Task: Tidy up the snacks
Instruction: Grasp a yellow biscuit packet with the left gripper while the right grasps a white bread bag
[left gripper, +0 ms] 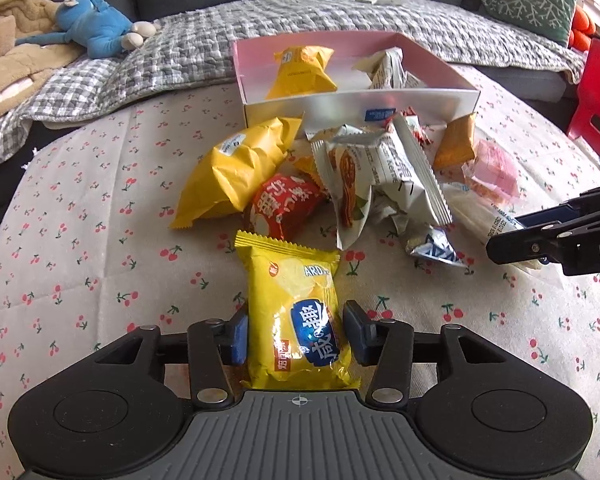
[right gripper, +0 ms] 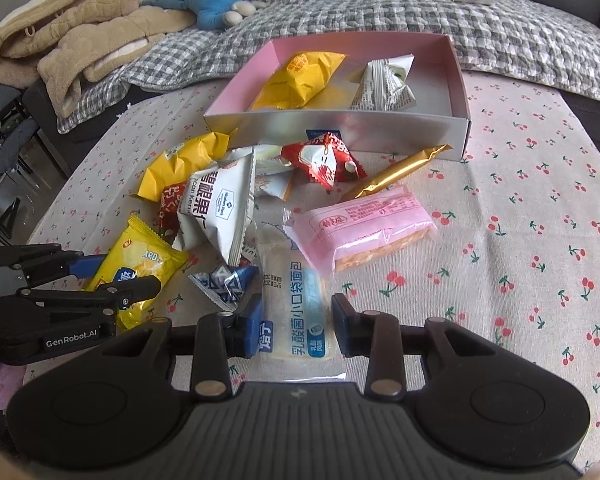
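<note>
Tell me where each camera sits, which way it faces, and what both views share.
Left wrist: on the left claw, facing down-forward at the yellow chip bag; right claw at the right edge.
Right wrist: on the right claw, facing down-forward at the bread packet; left claw at the left edge.
Shared: pink box, snack pile, blue plush toy.
</note>
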Demonstrator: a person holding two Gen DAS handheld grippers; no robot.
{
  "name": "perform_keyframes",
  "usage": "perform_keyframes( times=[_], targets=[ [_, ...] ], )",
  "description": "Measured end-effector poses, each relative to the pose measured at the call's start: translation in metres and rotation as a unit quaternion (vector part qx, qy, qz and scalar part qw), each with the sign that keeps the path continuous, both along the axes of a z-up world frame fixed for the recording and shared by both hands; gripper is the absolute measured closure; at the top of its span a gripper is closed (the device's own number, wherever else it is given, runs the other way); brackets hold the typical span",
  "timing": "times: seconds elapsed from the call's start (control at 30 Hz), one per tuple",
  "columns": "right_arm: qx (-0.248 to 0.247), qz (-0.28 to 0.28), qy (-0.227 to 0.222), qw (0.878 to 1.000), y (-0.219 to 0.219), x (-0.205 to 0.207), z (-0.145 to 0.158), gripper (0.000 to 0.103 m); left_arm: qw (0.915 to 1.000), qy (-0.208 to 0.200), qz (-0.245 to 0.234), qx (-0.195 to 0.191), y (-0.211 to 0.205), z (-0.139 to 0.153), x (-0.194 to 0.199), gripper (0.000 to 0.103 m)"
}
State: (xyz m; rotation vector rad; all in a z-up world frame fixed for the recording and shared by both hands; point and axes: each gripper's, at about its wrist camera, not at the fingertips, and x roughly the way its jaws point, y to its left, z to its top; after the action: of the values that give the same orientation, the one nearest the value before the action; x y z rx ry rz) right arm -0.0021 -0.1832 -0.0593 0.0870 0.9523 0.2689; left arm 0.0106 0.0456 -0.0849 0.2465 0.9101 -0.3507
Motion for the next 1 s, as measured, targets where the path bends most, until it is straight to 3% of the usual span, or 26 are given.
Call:
perform_keyframes(
  times=[0.2,0.33,0.4,0.43,0.63,0.8,1.0],
  targets=[
    [-0.035,0.009,0.001,0.999,0.008,-0.001,-0.006,0.063,0.9999,-0.001,-0.004,0.01,-0.001,0.0,-0.001,0.054],
    [-0.078,0.042,-0.013,0.996,0.021,-0.004,-0.008,0.057,0.9999,0.004,0.001,0.01,-0.003,0.0,-0.001,0.062],
    [-0.101,0.052,-0.024,0.993,0.027,-0.005,-0.009,0.069,0.9999,0.003,0.004,0.009,-0.004,0.001,-0.002,0.064],
    [-0.106,0.053,-0.027,0.993,0.027,-0.006,-0.008,0.07,0.9999,0.003,0.006,0.008,-0.004,0.002,-0.002,0.065],
    [-0.046,0.037,-0.006,0.998,0.015,-0.002,0.001,0.073,0.9991,0.027,0.014,-0.029,0.003,0.012,-0.001,0.07],
    [0.009,0.038,-0.002,0.999,0.011,-0.005,0.016,0.074,0.9989,0.019,0.003,-0.042,0.003,0.024,-0.006,0.076],
    [0.02,0.044,-0.023,0.999,0.011,-0.014,0.033,0.074,0.9985,0.016,-0.005,-0.053,0.0,0.031,-0.012,0.077]
  ],
)
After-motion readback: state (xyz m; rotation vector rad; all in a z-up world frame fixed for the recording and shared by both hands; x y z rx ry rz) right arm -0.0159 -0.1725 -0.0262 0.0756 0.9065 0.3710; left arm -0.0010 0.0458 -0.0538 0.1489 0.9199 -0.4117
